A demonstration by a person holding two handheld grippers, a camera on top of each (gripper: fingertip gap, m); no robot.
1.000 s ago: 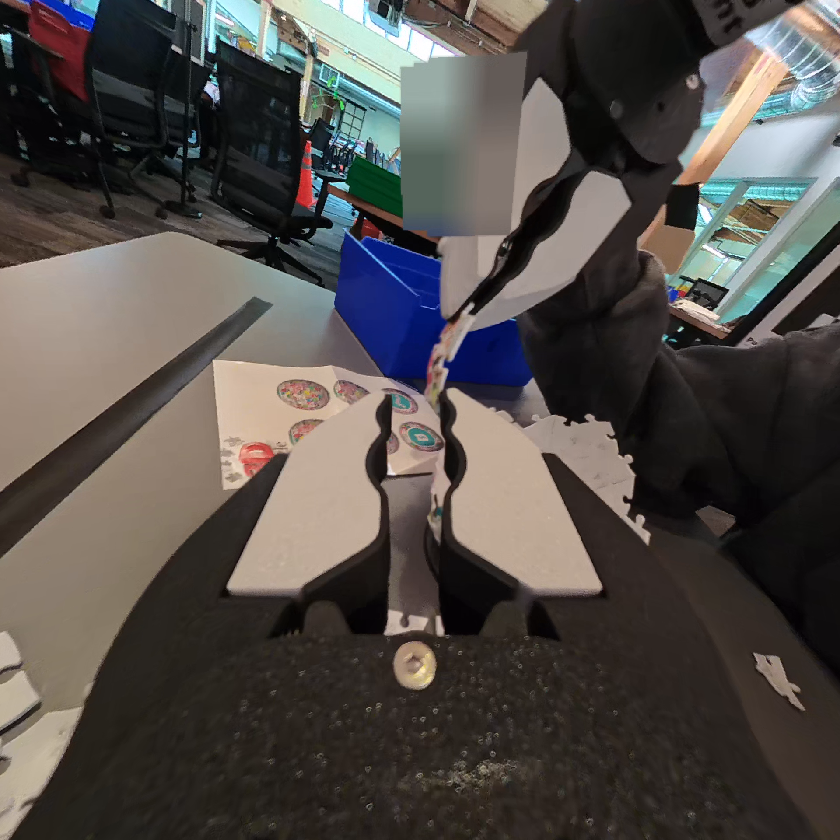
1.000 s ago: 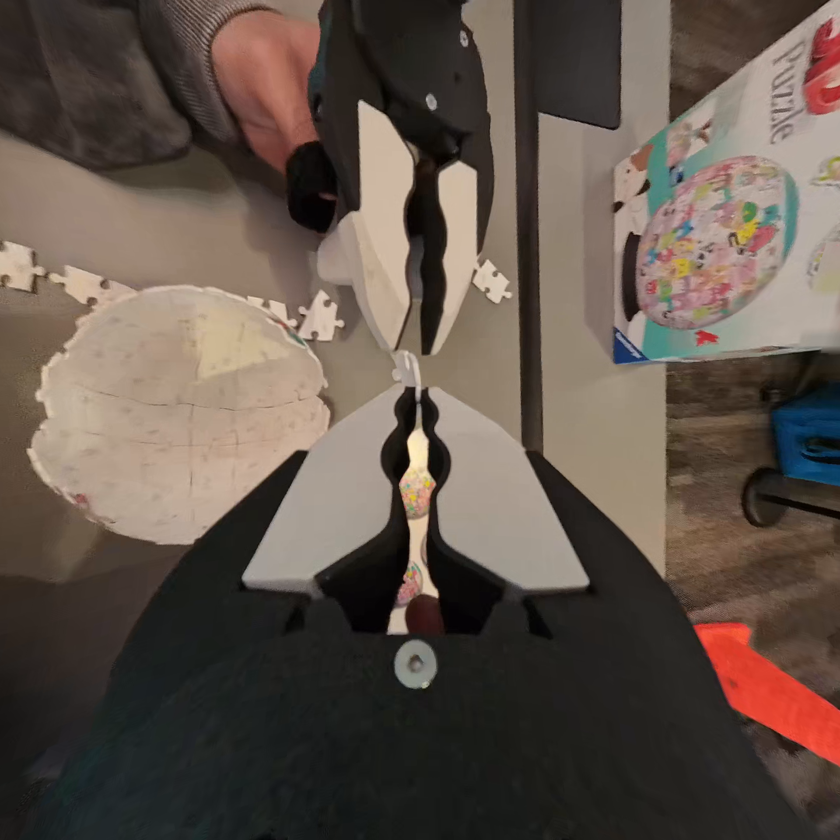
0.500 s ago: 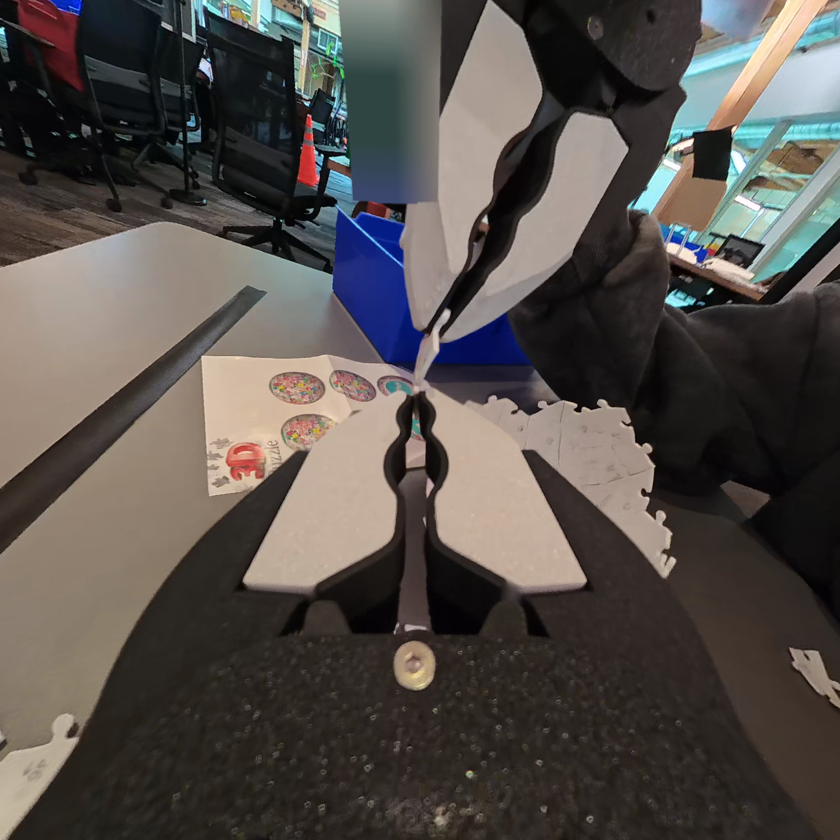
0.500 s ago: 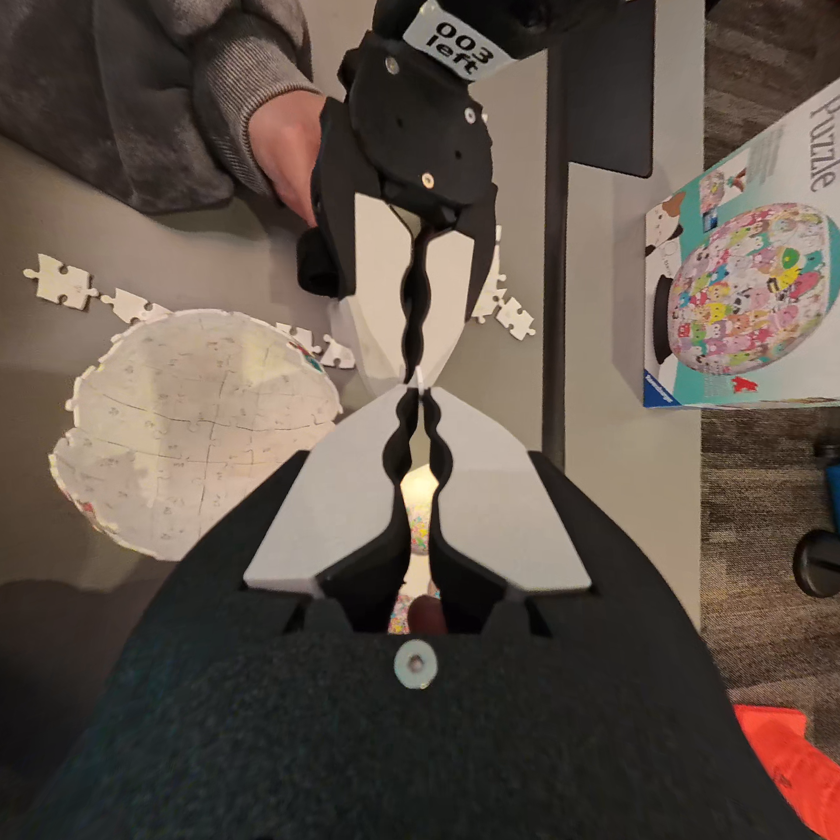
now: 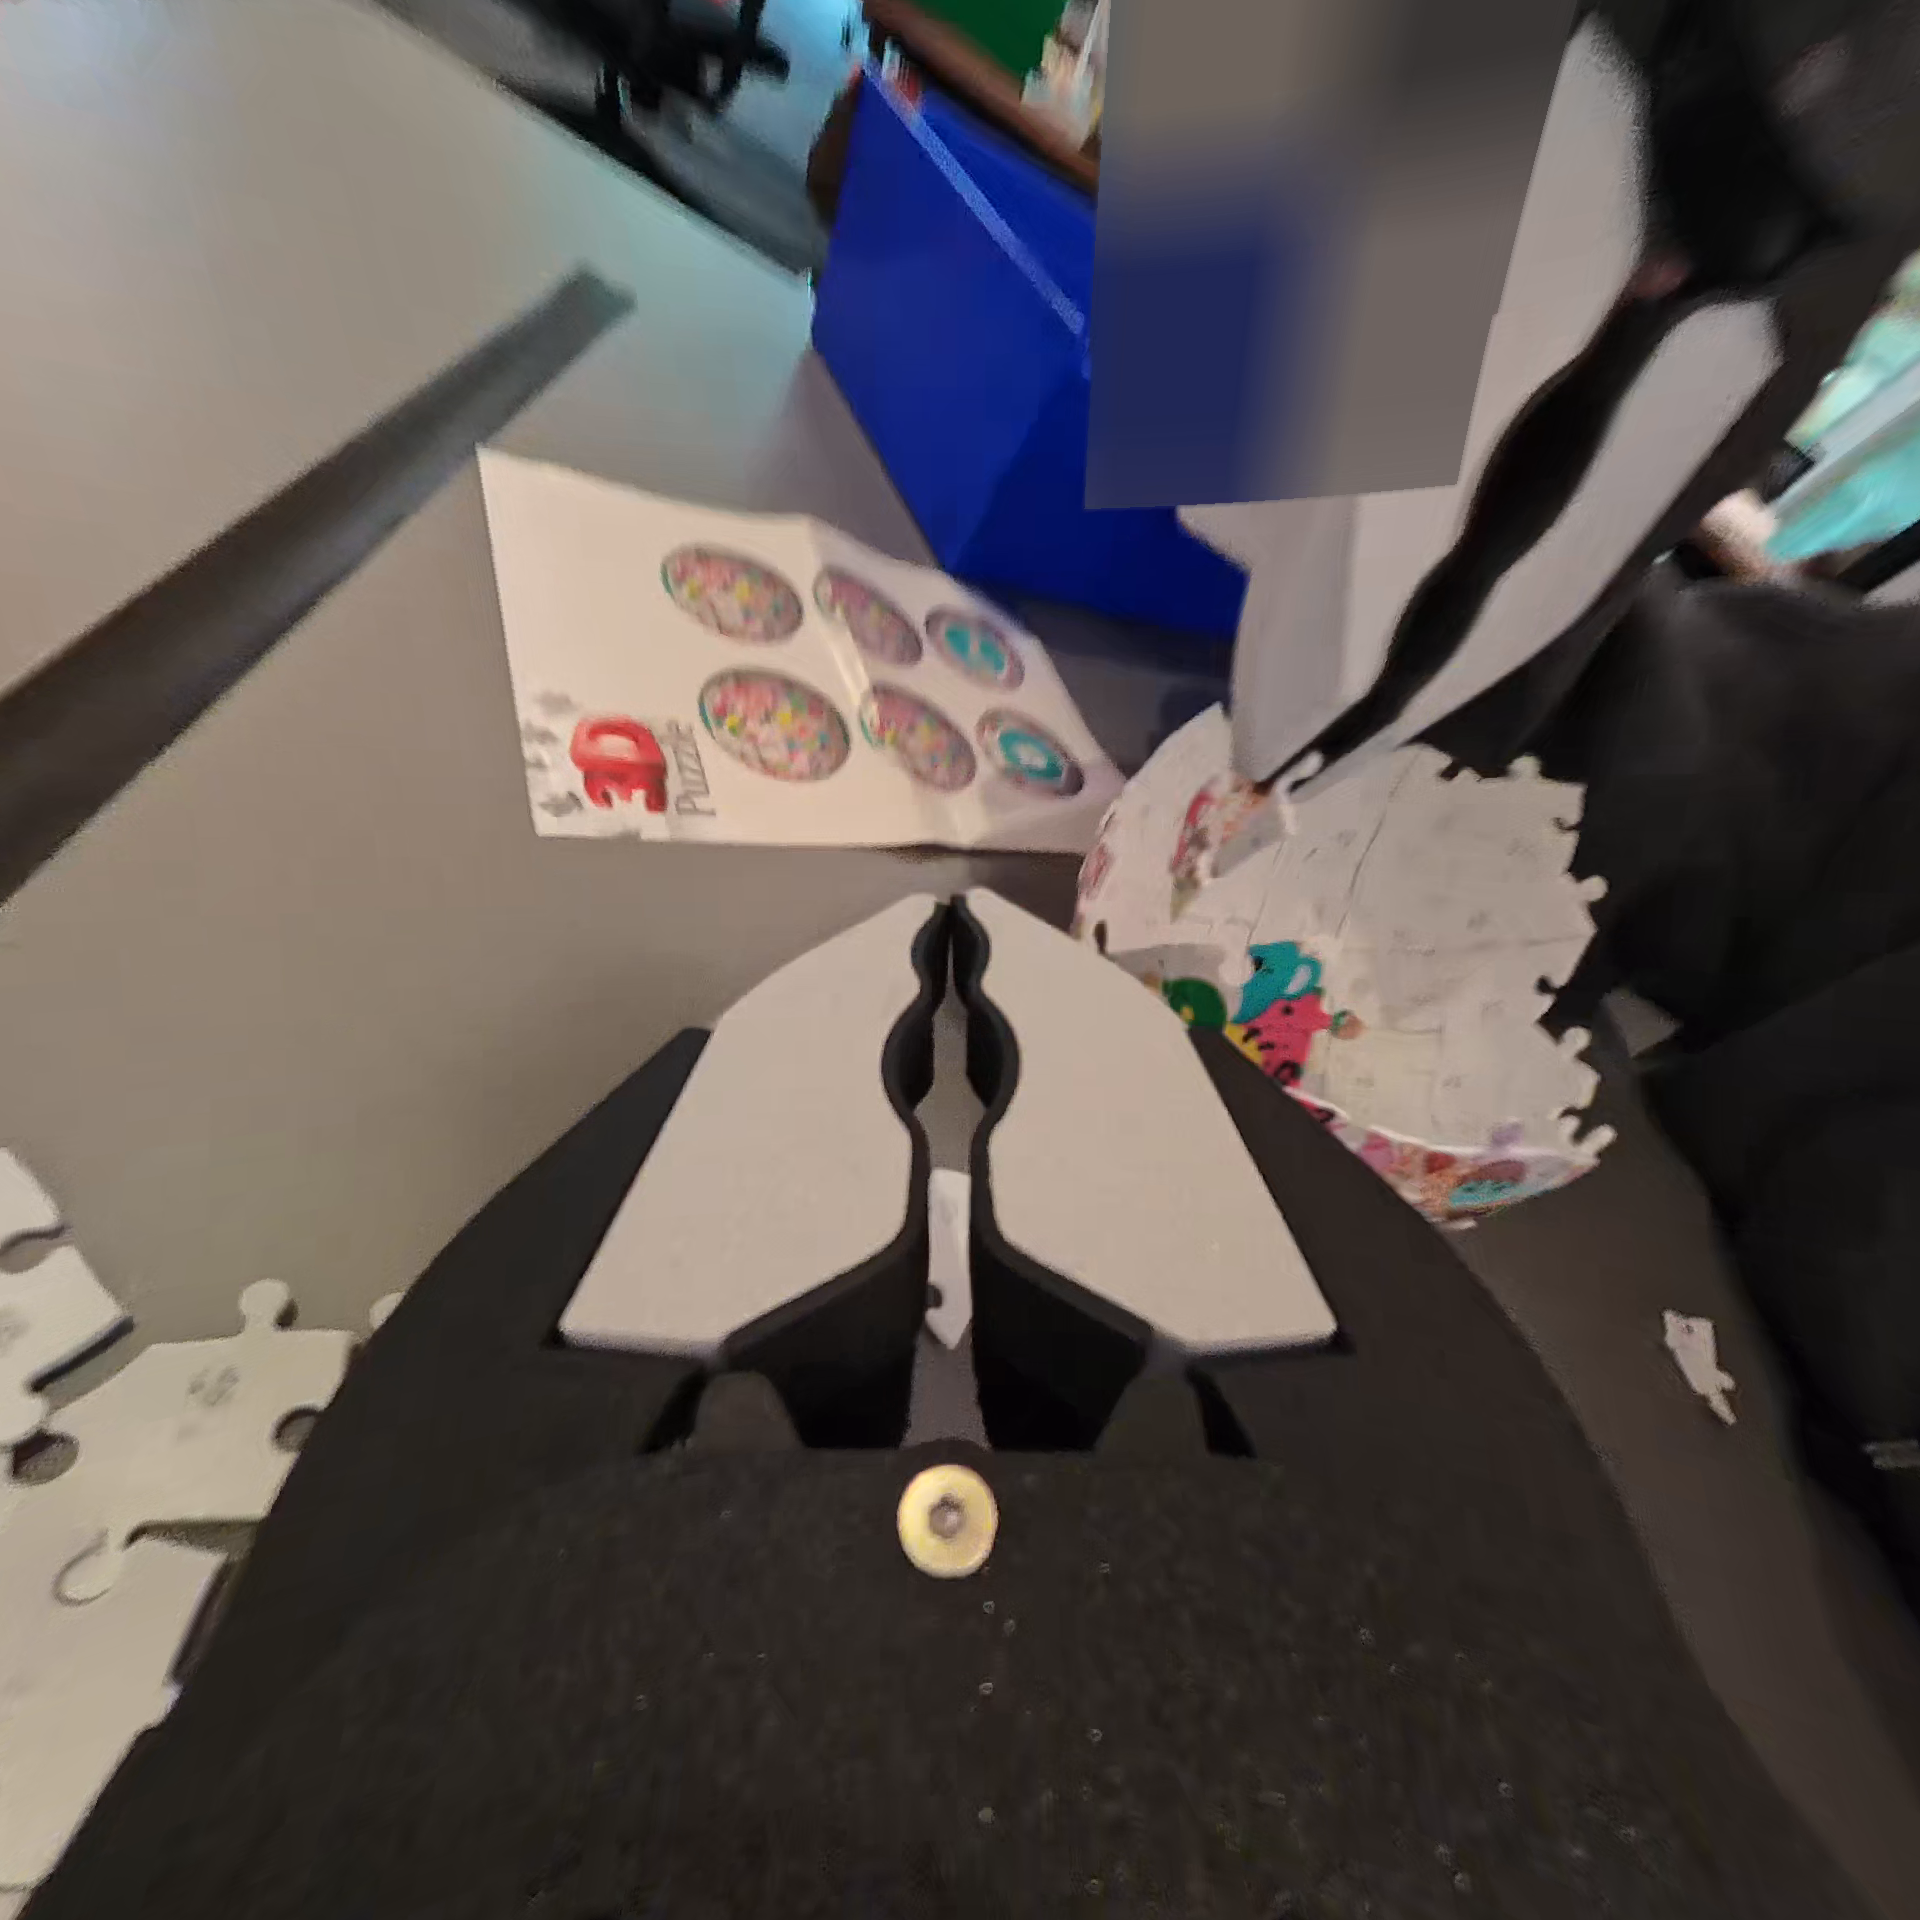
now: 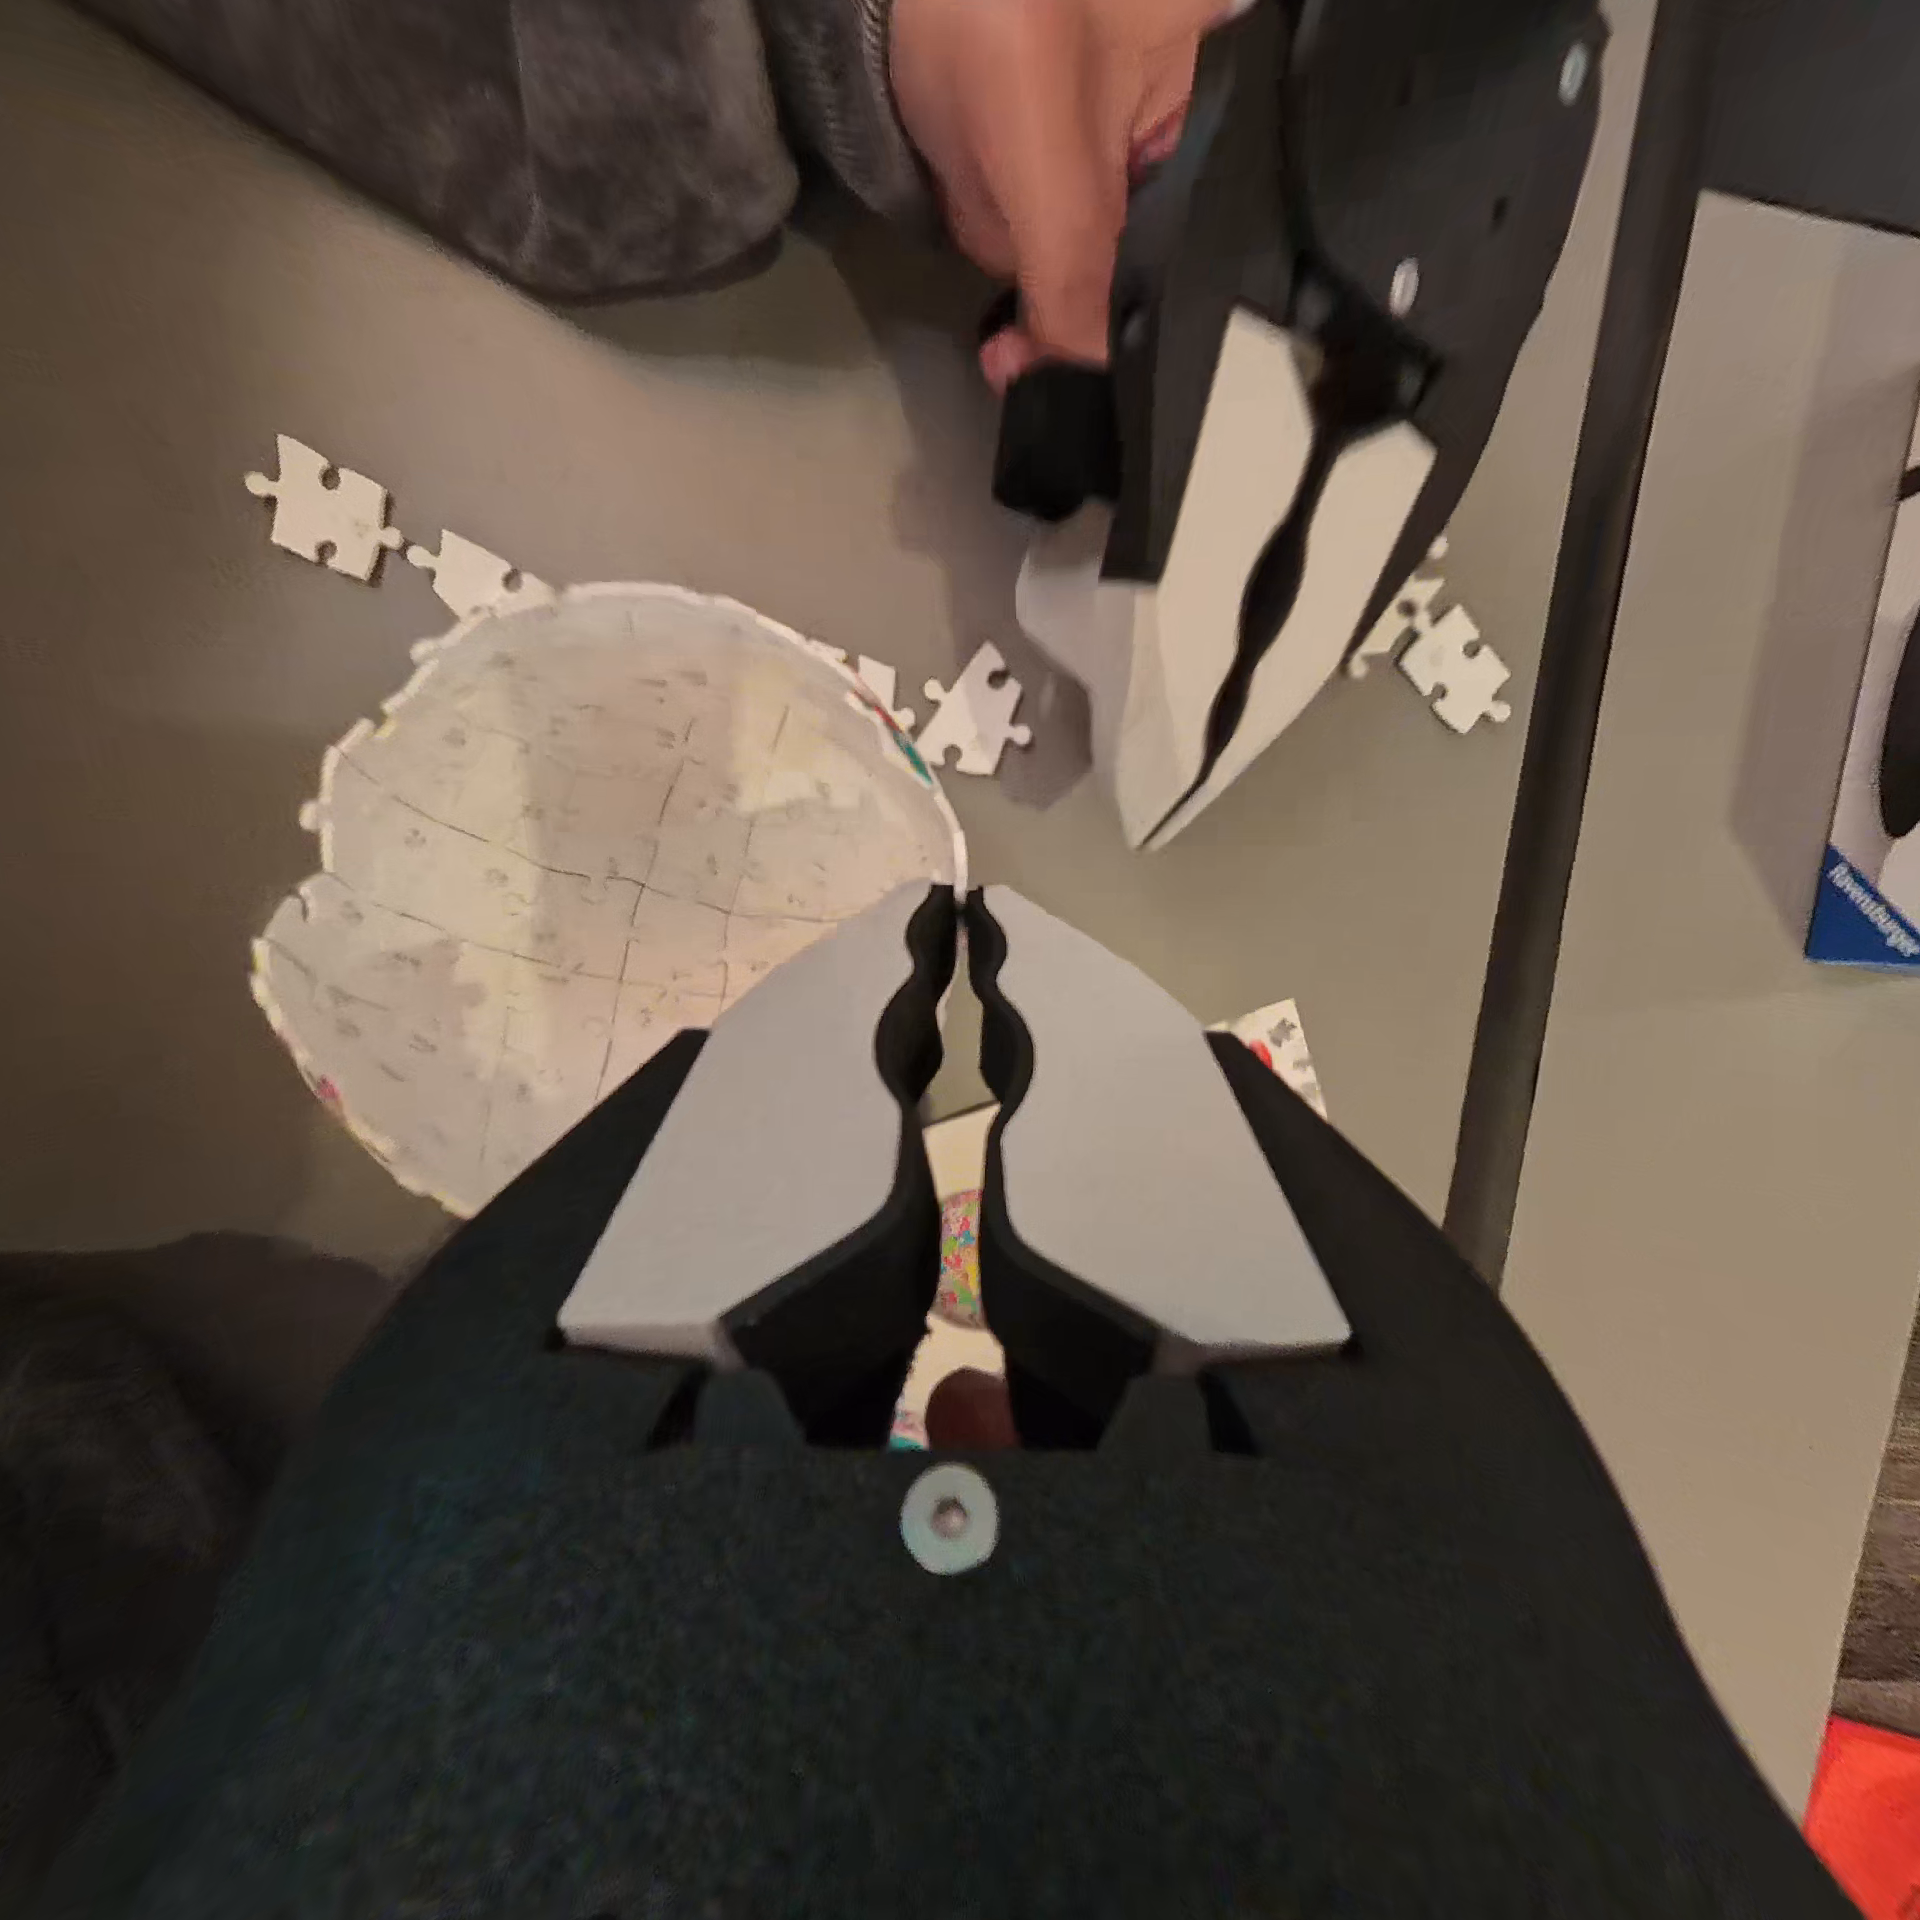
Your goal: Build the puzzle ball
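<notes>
Matt grey table (image 6: 520,416), glossy leaflet (image 5: 644,665)

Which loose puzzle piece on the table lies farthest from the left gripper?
The white puzzle piece at the far left, beyond the half-built puzzle ball; the others lie nearer the left gripper.

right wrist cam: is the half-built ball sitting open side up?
Yes, the half-built ball shows its white hollow inside facing the camera, resting on the table.
</notes>
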